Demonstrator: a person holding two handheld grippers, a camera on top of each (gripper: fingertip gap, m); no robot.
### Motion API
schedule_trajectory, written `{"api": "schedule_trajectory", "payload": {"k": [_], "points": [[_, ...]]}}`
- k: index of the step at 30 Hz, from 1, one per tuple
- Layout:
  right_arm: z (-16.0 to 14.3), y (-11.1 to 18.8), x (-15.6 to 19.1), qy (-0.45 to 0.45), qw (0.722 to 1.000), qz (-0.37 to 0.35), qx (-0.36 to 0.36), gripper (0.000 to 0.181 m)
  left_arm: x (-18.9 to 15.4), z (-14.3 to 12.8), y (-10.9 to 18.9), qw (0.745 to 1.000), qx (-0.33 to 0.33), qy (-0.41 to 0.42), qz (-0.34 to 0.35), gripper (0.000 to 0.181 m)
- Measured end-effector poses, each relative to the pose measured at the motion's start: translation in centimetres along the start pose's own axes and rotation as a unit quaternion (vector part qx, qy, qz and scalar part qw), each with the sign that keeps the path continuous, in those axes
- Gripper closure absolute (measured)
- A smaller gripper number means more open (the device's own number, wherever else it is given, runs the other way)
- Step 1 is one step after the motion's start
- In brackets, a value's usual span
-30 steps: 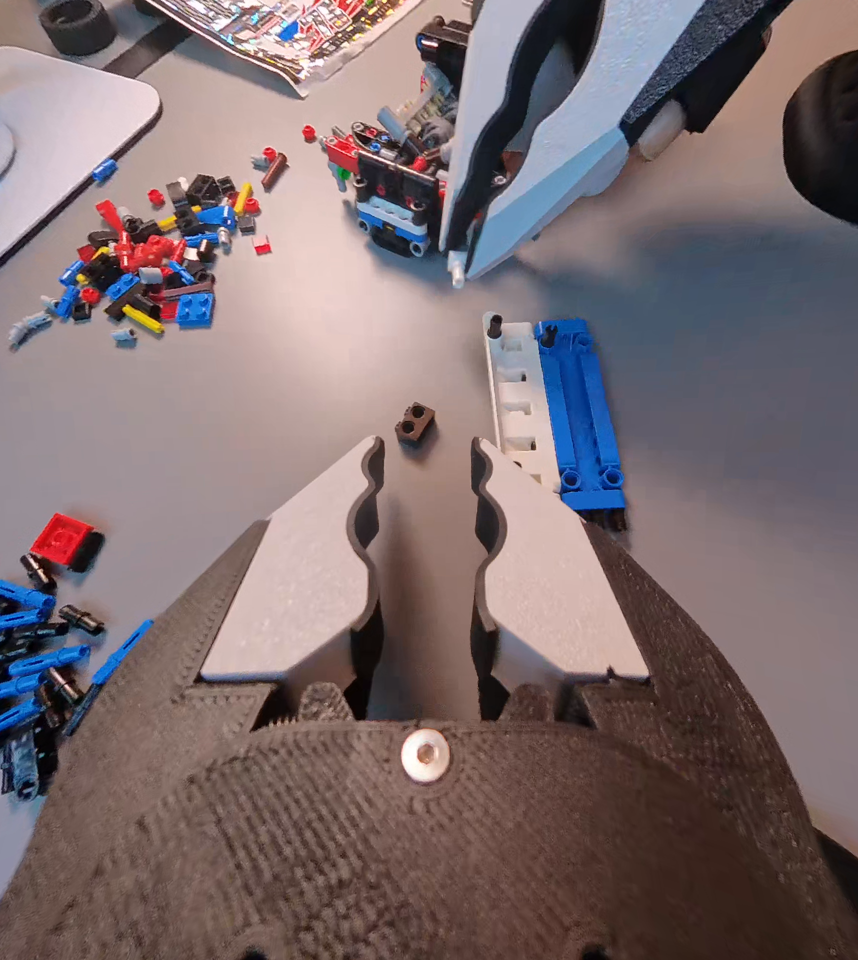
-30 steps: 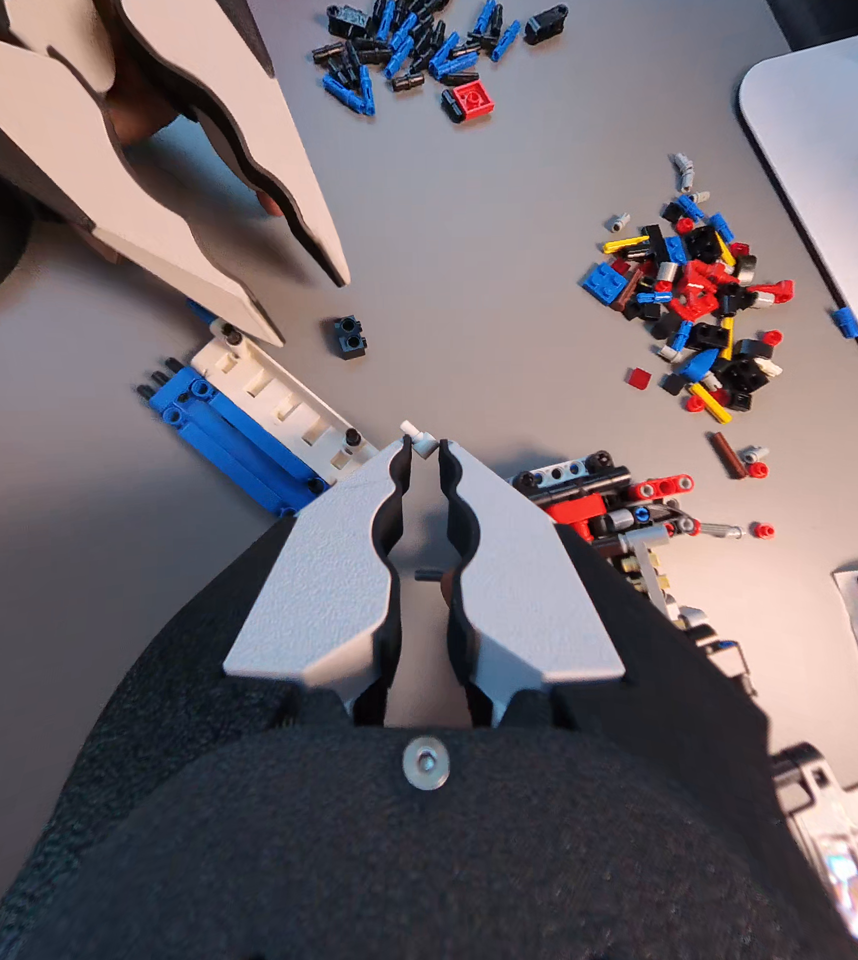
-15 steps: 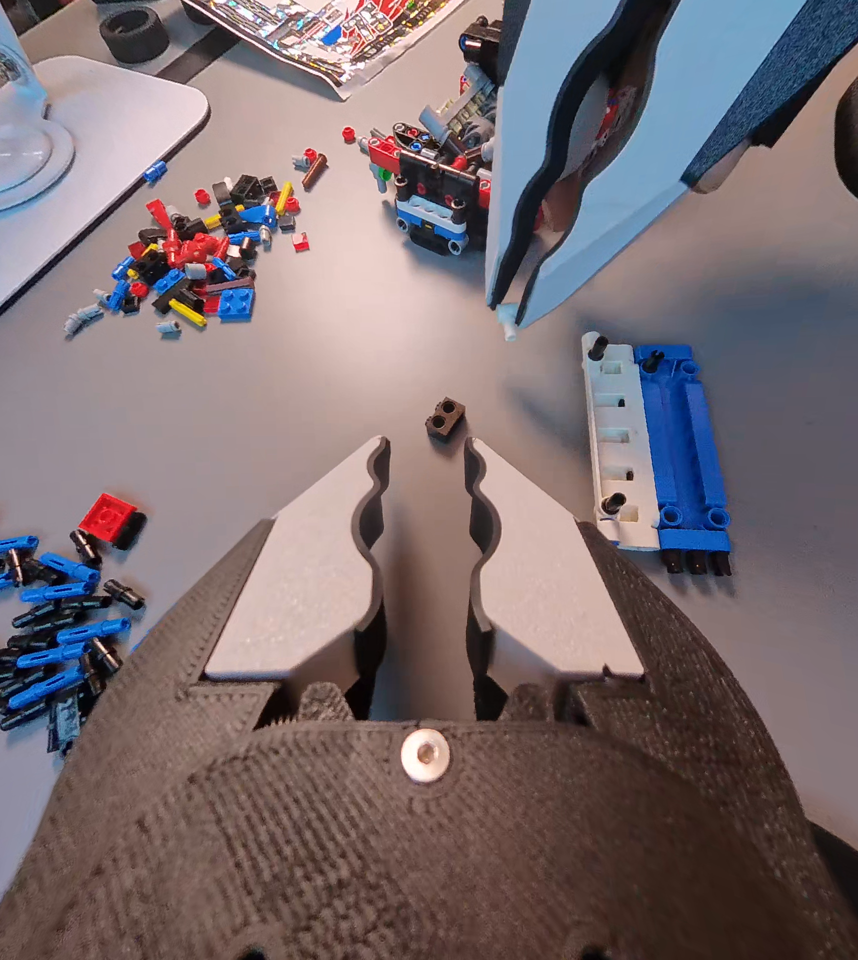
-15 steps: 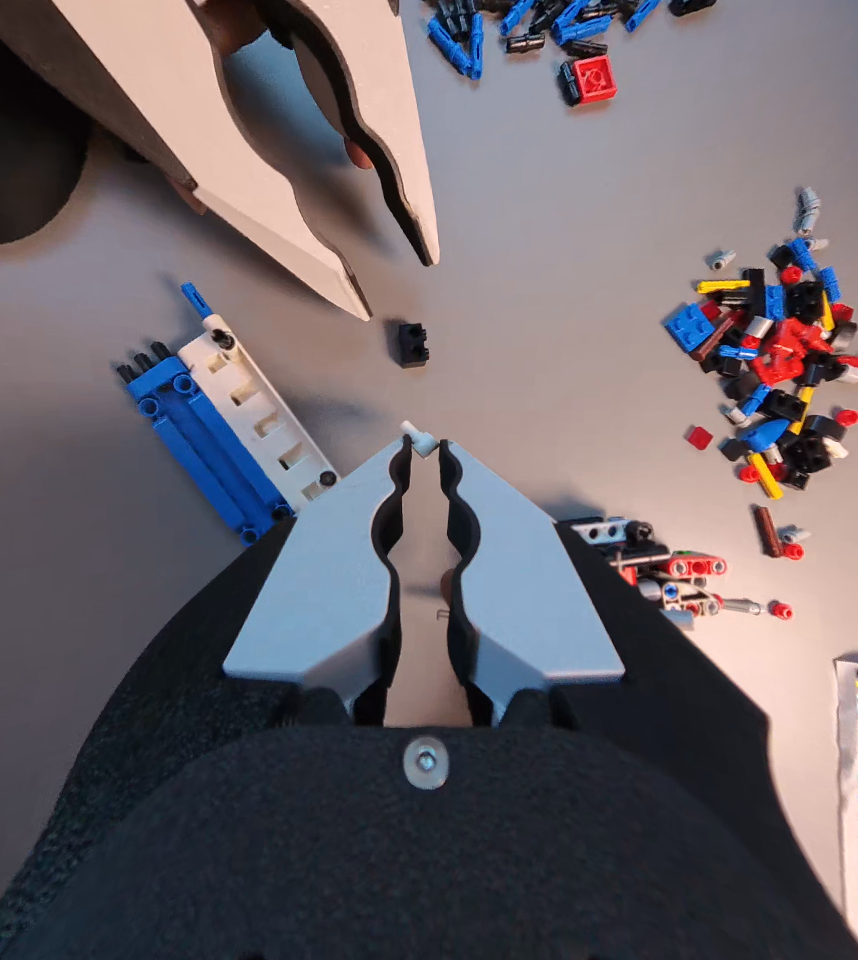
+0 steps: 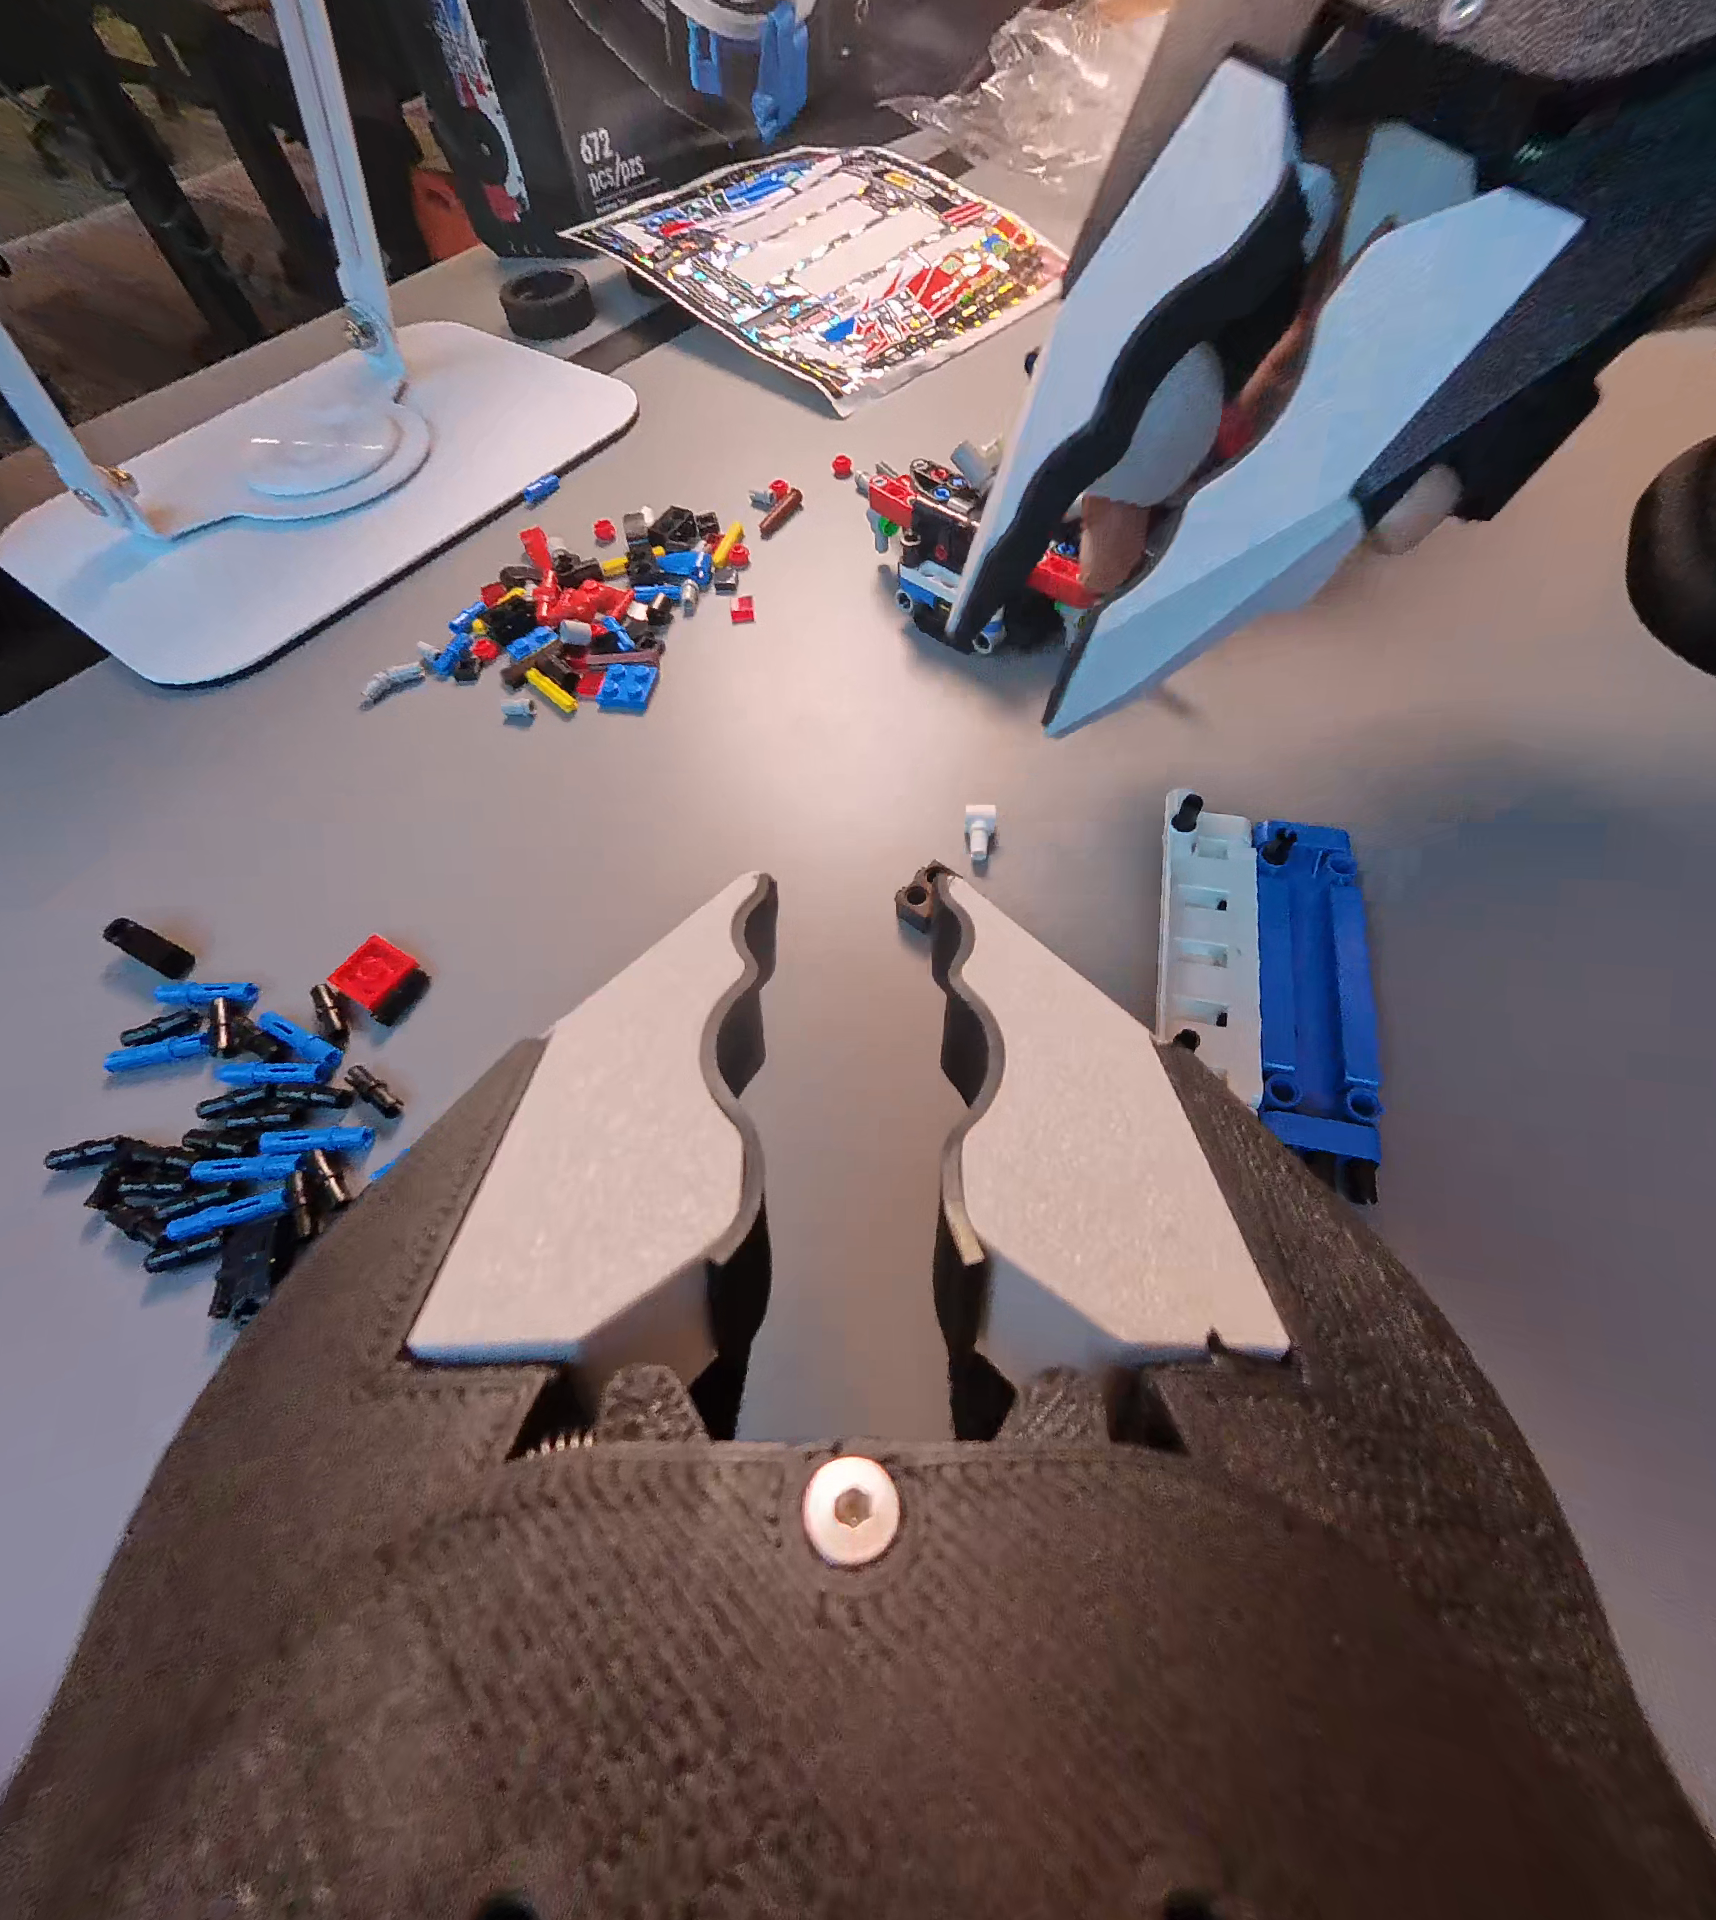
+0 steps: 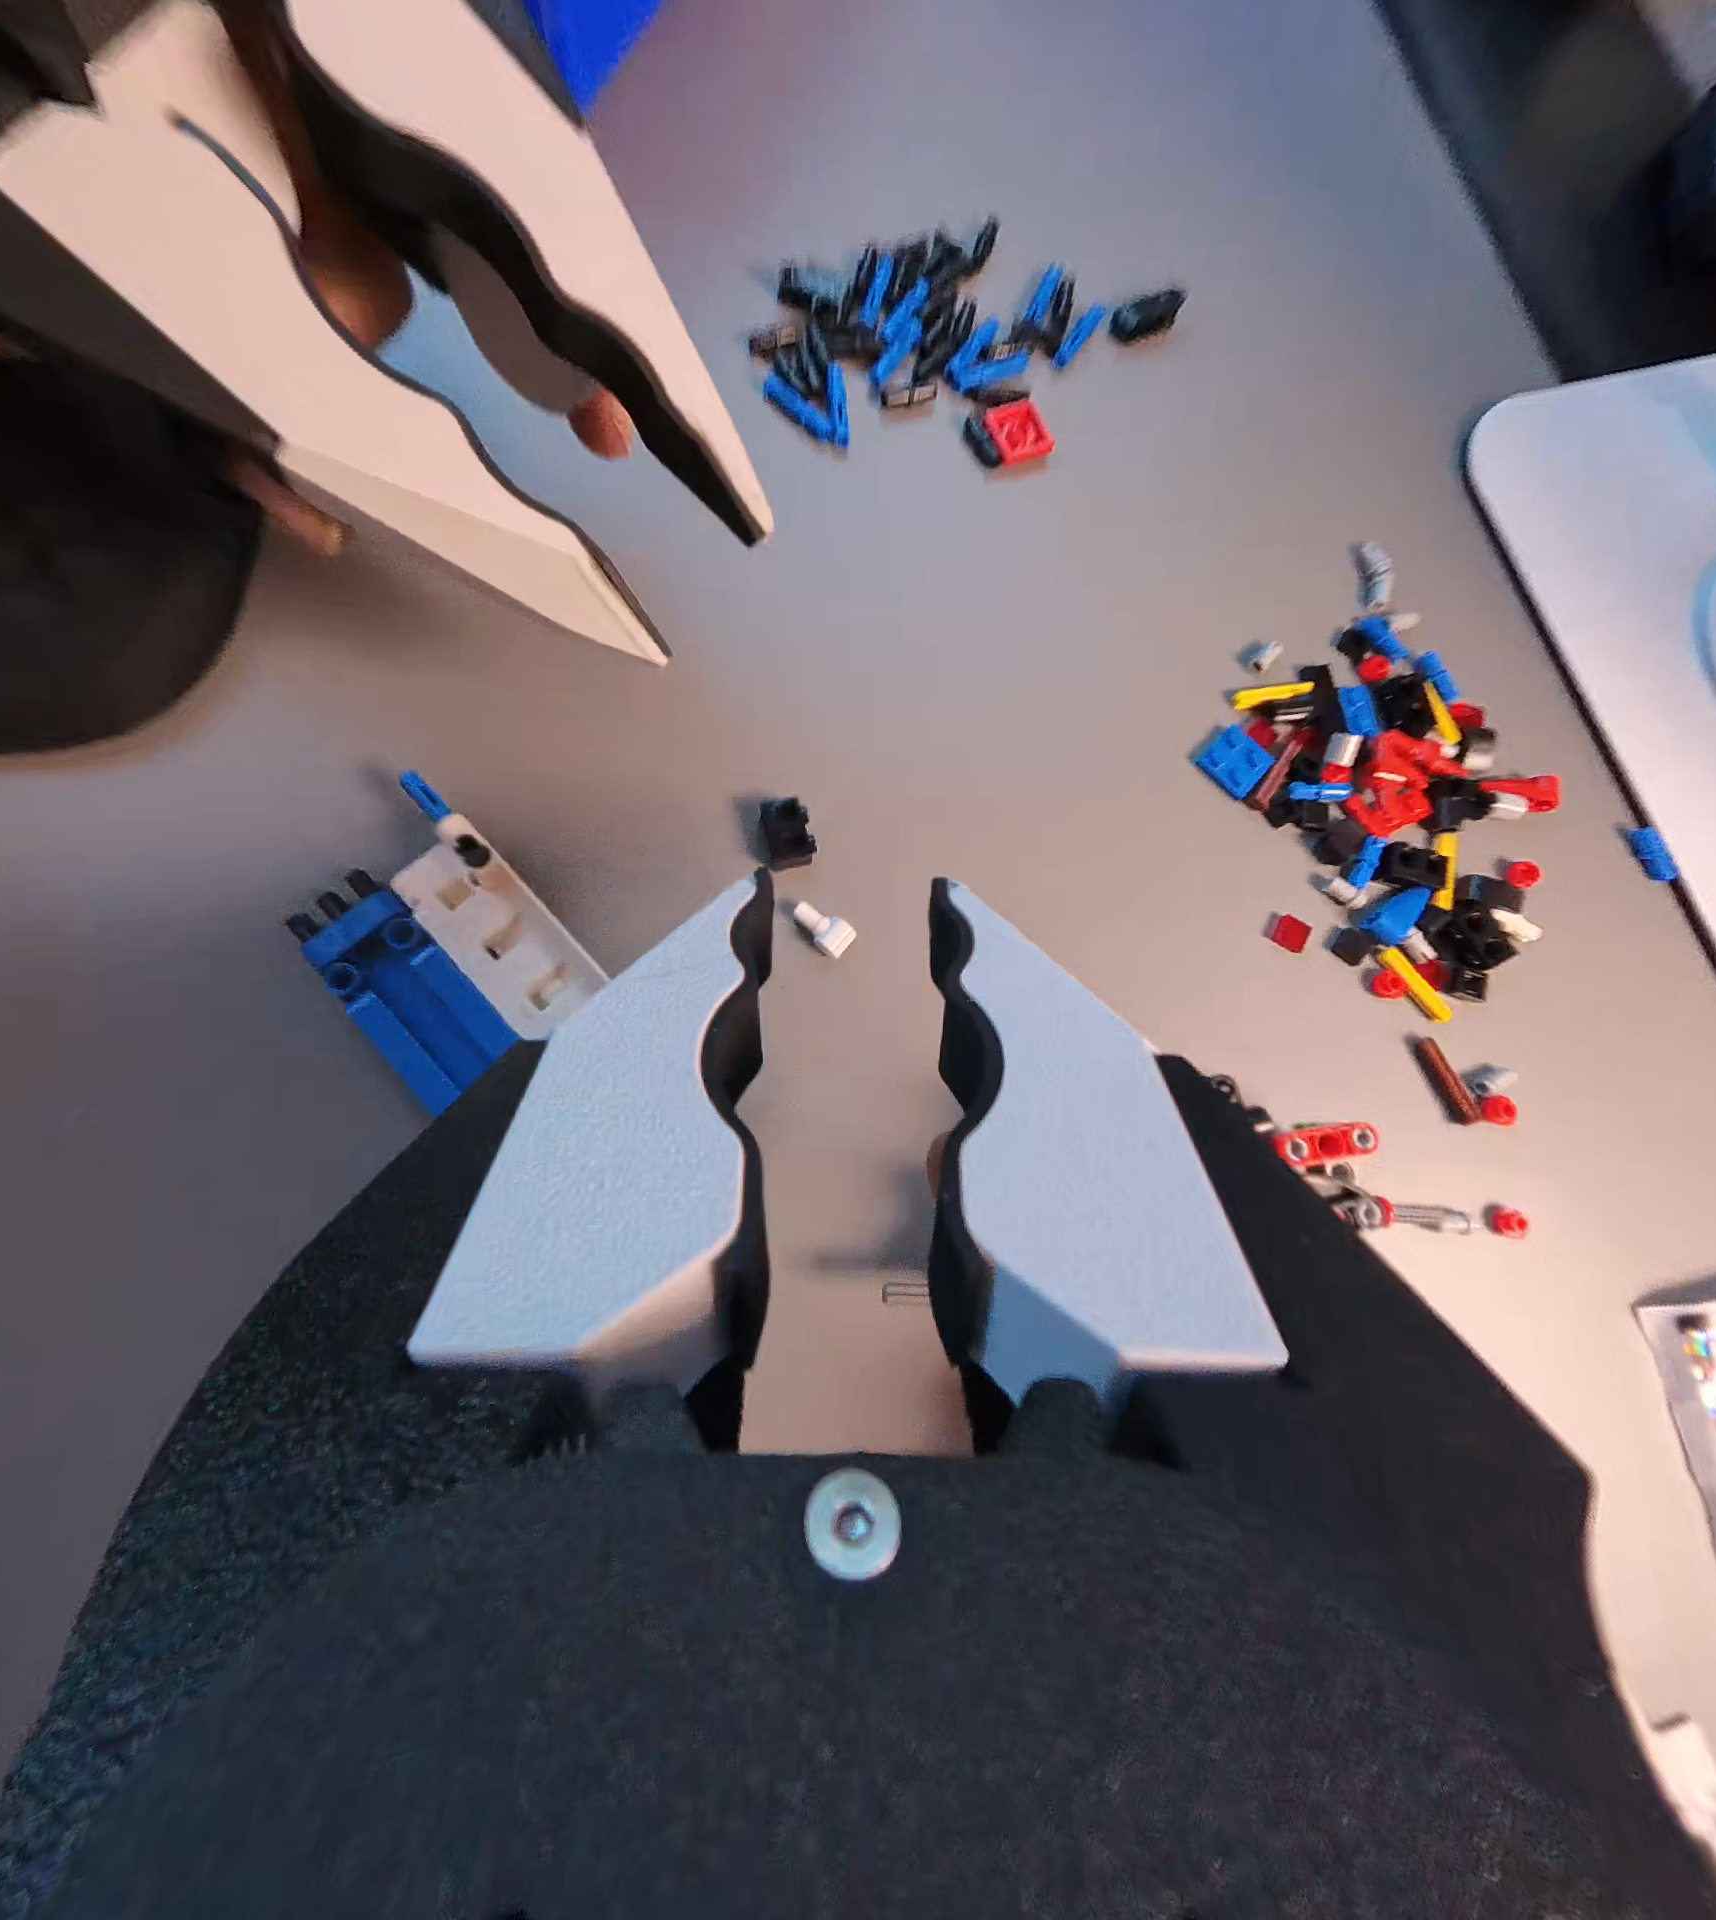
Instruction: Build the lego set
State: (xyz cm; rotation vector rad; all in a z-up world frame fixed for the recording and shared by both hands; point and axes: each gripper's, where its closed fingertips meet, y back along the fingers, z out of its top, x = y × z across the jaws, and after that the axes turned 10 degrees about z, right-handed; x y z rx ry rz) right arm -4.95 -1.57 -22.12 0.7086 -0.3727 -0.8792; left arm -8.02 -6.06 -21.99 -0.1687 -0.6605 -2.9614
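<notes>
My right gripper (image 6: pixel 852 894) is open and empty above the grey table. A small white pin (image 6: pixel 823 928) lies on the table just past its left fingertip, and it also shows in the left wrist view (image 5: pixel 979 831). A small black brick (image 6: pixel 786 831) lies beside the pin. My left gripper (image 5: pixel 854 894) is open and empty, its right fingertip next to the black brick (image 5: pixel 921 899). A white and blue panel assembly (image 5: pixel 1259 966) lies to the right. The partly built model (image 5: pixel 927 540) sits behind the right gripper's fingers (image 5: pixel 1197 561).
A pile of mixed loose pieces (image 5: pixel 594 613), a pile of blue and black pins (image 5: pixel 230 1112) and a red plate (image 5: pixel 376 971) lie left. A white lamp base (image 5: pixel 314 488), a sticker sheet (image 5: pixel 823 270), a tyre (image 5: pixel 547 301) and a box (image 5: pixel 625 104) stand behind. The gap from one gripper's tips to the other's is roughly 6 centimeters. Between my right fingertips and the small white pin (image 6: pixel 823 928) there is roughly 5 centimeters. The left camera catches it too, in the left wrist view (image 5: pixel 976 829). The small black brick (image 6: pixel 786 831) is about equally far from each gripper, around 5 centimeters.
My right gripper has opened and let go of the white pin, which now lies on the table. My left gripper has drawn back and opened a little wider.
</notes>
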Motion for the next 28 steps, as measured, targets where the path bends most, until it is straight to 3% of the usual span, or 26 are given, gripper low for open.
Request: {"api": "schedule_trajectory", "payload": {"k": [6,12,15,19,24,28], "points": [[1.4,5.9,1.0,-0.041,0.984,-0.028,-0.173,0.148,0.9,0.8,0.5,0.999,-0.026,0.018,0.019,0.153],[-0.1,7.5,1.6,-0.056,0.961,-0.048,-0.265,0.147,2.8,2.2,2.1,0.995,-0.07,0.033,0.065,0.153],[-0.6,7.4,1.5,-0.068,0.955,-0.042,-0.284,0.148,5.0,3.1,4.5,0.988,-0.099,0.056,0.107,0.153],[-1.0,7.4,1.6,-0.067,0.953,-0.039,-0.293,0.148,10.4,3.1,10.4,0.967,-0.119,0.072,0.214,0.155],[-1.3,7.1,1.9,-0.068,0.955,-0.024,-0.287,0.148,18.9,0.0,19.3,0.932,-0.041,0.106,0.344,0.157],[-1.3,6.9,2.2,-0.073,0.955,-0.014,-0.287,0.149,24.7,-3.3,22.3,0.928,0.09,0.121,0.34,0.158]]}}
